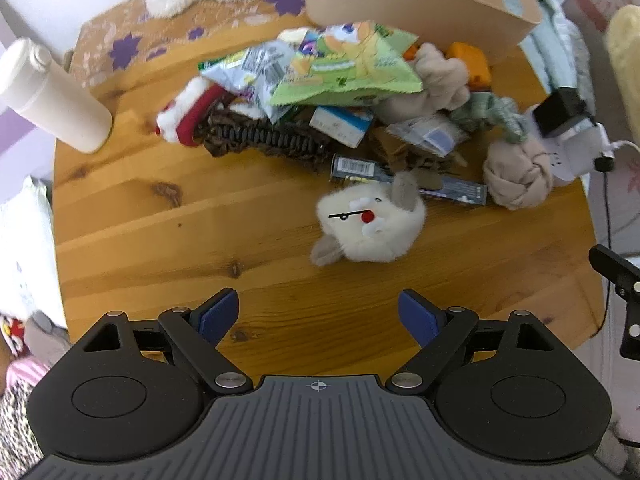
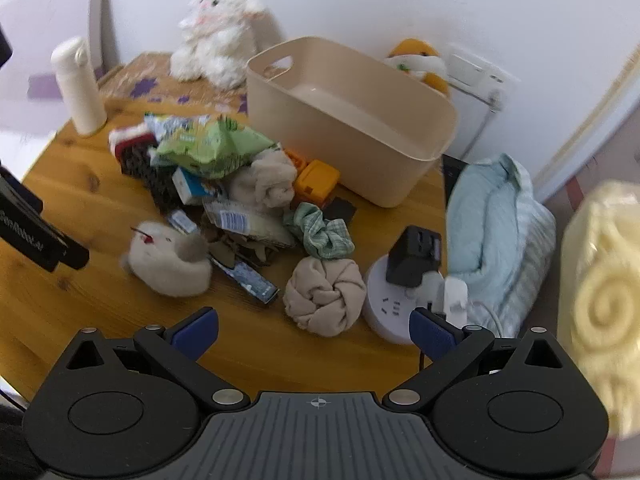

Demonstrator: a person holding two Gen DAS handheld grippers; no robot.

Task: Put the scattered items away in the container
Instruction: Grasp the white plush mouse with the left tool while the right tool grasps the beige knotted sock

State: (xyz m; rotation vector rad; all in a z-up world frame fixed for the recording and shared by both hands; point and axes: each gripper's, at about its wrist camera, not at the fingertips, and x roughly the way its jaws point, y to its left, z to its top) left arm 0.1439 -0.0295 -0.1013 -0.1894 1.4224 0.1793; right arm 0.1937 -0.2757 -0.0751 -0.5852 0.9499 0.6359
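A beige tub [image 2: 360,120] [image 1: 420,4] stands at the back of the wooden table [image 1: 200,240] [image 2: 248,352]. In front of it lies a heap: a green snack bag [image 1: 352,68] [image 2: 212,148], a small blue-white box [image 1: 340,124], beige knotted cloths [image 2: 326,296] [image 1: 516,172], a green scrunchie [image 2: 320,232], an orange toy [image 2: 316,180] and a dark flat pack [image 1: 400,176]. A white plush head [image 1: 372,220] [image 2: 168,260] lies nearest. My left gripper [image 1: 318,314] hangs open above bare wood, short of the plush. My right gripper [image 2: 314,332] is open, just short of the knotted cloth.
A white bottle [image 1: 52,92] [image 2: 80,84] stands at the left. A round power strip [image 2: 390,304] with a black adapter [image 2: 416,256] sits at the table's right edge beside a pale blue garment [image 2: 496,228]. A white plush lamb [image 2: 216,28] sits behind the tub.
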